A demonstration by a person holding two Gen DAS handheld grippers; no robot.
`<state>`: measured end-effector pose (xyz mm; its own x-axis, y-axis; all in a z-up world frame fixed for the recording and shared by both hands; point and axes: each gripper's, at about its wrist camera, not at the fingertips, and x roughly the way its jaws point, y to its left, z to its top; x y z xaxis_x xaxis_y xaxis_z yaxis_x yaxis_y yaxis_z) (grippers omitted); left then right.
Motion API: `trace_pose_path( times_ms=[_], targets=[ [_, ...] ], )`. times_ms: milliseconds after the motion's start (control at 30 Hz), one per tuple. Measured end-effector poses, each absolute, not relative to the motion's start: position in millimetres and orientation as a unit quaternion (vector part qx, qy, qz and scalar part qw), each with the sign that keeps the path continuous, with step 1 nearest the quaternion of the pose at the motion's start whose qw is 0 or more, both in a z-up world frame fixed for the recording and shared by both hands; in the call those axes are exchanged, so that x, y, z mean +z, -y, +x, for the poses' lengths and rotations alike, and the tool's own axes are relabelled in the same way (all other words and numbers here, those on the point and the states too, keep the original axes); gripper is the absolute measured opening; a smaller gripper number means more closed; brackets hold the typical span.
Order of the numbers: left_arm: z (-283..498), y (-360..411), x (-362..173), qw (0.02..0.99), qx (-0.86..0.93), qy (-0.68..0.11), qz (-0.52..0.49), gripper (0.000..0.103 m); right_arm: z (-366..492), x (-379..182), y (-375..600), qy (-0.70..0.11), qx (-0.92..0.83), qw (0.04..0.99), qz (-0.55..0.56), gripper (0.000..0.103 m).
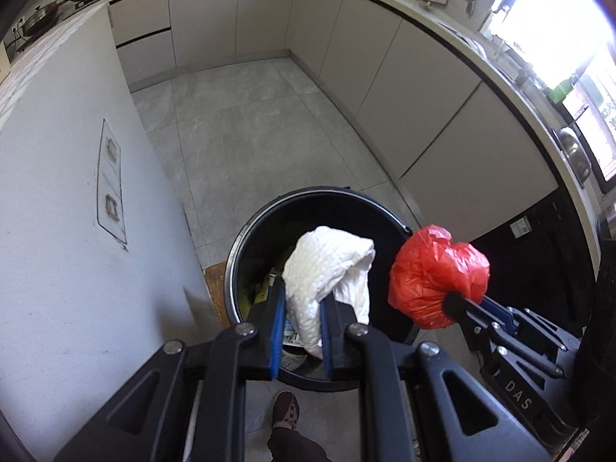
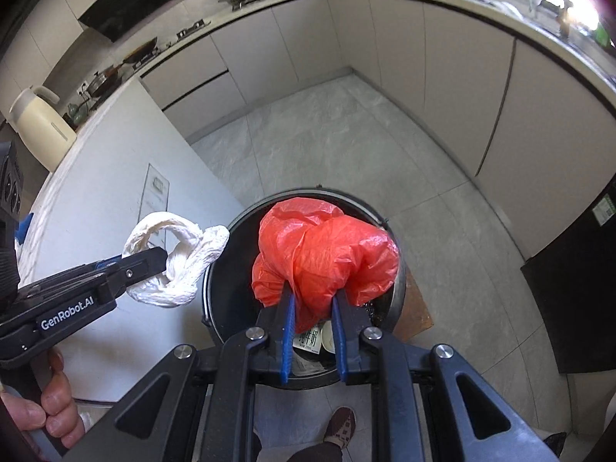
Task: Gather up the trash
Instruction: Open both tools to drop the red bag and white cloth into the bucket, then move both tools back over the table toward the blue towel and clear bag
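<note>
There is one grey tiled floor (image 1: 246, 123) and one long bench (image 2: 481, 7) that bends around the room on top of pale cupboards.

One round black trash bin (image 1: 269, 215) stands on the floor. Its mouth is open at the top, and some packets and scraps lie at the bottom.

There are two pieces of trash, one red and one white. The red plastic bag (image 2: 327, 254) is puffy, crinkled and a bit shiny. It hangs right over the bin's mouth. The white paper towel (image 1: 327, 265) is bumpy and scrunched into a soft lump. In the left wrist view it hangs over the bin's mouth too, with the red bag at 3 o'clock from it.

There are two hand-held grippers. The right hand-held gripper (image 2: 312, 300) is pinching the red bag between its blue pads. The left hand-held gripper (image 1: 302, 300) is pinching the white towel the same way. Both point steeply down.

One hand (image 2: 50, 404) holds the left one's handle. One shoe (image 2: 340, 425) stands on the floor at 6 o'clock from the bin.
</note>
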<state>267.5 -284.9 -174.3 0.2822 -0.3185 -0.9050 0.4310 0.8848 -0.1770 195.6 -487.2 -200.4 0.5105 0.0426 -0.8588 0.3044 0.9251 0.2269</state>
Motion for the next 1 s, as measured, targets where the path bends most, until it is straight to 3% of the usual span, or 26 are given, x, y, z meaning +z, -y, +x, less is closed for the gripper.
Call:
trace_pose_path(
  times_ms=[67,133,200,233,833,1000],
  targets=[
    [271.1,290.6,-182.6,0.796,-0.23,-0.556,0.054,0.025,200.2,-207.2,490.4,-0.492,-0.074,0.849,0.177,0.023],
    [274.5,294.6,-190.3,0.795,-0.227,-0.559,0.059,0.032,203.3,-213.7,491.0,-0.497,-0.074,0.846,0.176,0.032],
    [280.6,296.3,-198.7,0.794,-0.219,-0.564,0.062,0.047,207.3,-220.1,492.7,-0.502,-0.072,0.844,0.175,0.043],
    [283.1,299.3,-202.1,0.794,-0.213,-0.566,0.062,0.048,208.9,-222.9,493.4,-0.504,-0.073,0.843,0.174,0.046],
    [264.2,282.3,-129.0,0.831,-0.205,-0.513,0.069,0.049,199.3,-190.2,493.0,-0.475,-0.078,0.857,0.184,0.047],
    [260.9,268.4,-107.8,0.835,-0.218,-0.502,0.062,0.049,195.9,-177.9,481.8,-0.481,-0.081,0.854,0.182,0.055]
  ],
)
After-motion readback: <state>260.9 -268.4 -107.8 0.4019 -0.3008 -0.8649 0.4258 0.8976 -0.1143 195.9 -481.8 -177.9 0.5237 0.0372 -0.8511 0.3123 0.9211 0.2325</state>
